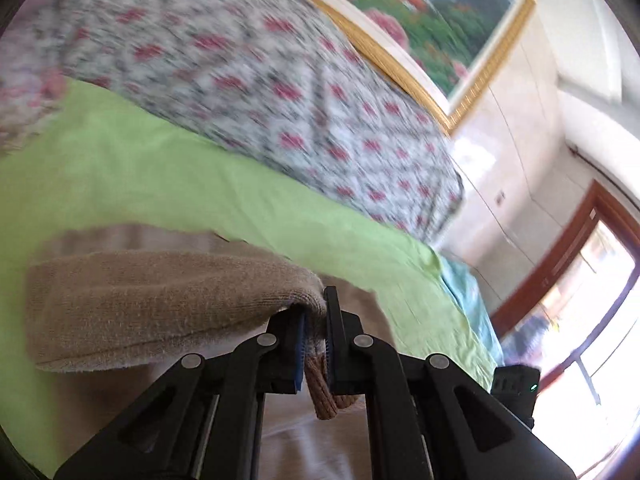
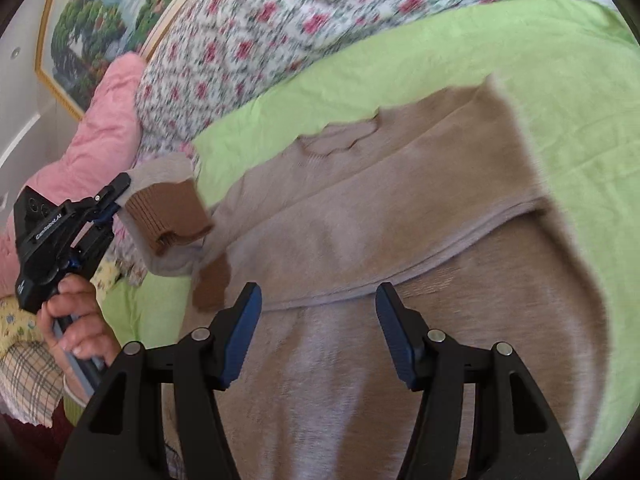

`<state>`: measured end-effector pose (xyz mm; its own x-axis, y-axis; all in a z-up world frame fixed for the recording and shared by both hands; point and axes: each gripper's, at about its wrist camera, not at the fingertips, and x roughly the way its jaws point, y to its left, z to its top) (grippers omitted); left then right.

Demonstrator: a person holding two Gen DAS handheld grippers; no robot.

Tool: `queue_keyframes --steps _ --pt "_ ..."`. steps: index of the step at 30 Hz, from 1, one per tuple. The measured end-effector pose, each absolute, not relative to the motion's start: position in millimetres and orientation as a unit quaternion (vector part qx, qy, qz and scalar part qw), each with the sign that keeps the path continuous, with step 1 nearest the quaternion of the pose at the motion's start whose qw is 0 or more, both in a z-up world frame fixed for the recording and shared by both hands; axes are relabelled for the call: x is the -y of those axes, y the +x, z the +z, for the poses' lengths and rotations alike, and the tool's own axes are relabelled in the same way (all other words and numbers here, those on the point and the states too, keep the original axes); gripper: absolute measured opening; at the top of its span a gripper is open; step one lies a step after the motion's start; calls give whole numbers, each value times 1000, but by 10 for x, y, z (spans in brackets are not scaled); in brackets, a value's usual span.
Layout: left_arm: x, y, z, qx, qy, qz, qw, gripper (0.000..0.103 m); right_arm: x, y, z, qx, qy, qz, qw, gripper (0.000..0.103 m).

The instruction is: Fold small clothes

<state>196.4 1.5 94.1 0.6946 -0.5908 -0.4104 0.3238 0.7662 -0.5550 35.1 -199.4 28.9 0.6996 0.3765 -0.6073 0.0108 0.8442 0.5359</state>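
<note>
Beige knit wool fills the near middle of both views: a sweater lies spread on a lime-green sheet, its neckline toward the far side and its body running toward the near edge under the right gripper.

At the far left of the right wrist view, a hand grasps the handle of the left gripper. Its jaws are pinched tight on the end of the sweater's sleeve, and the darker brown ribbed cuff hangs out beside the fingers, lifted clear of the sheet. A pink quilted cover lies behind it, with a plaid fabric at the near left corner. In the left wrist view the same grip shows up close: the left gripper has the knit squeezed between its blue pads, the cuff poking out on the near side and the sleeve bulging away to the left.

In the middle, the right gripper hovers over the sweater's lower body with its jaws standing apart and nothing between them; the blue pads do not press on the cloth. A second brown cuff lies flat just left of its left finger.

Farther back, a floral quilt with red blossoms is heaped along the sheet's far edge. A gold-framed landscape painting hangs on the wall beyond. In the left wrist view a wood-framed window glows brightly at the right.
</note>
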Motion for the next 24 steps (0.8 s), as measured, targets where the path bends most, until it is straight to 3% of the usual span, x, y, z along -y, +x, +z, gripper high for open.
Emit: queue_keyframes --steps 8,10,11,16,24 --pt "856 2231 88 -403 -189 -277 851 9 2386 167 255 -369 285 51 883 61" --pt "894 2184 -46 -421 -182 -282 843 14 2391 159 217 -376 287 47 880 61" --pt "888 2170 -79 -429 -178 -285 839 22 2387 158 194 -379 286 47 879 61" --pt "620 1908 -133 -444 -164 -282 835 51 2224 236 159 -389 266 62 880 61" --pt "-516 1516 -46 -430 -148 -145 879 52 1589 613 210 -413 159 111 890 61"
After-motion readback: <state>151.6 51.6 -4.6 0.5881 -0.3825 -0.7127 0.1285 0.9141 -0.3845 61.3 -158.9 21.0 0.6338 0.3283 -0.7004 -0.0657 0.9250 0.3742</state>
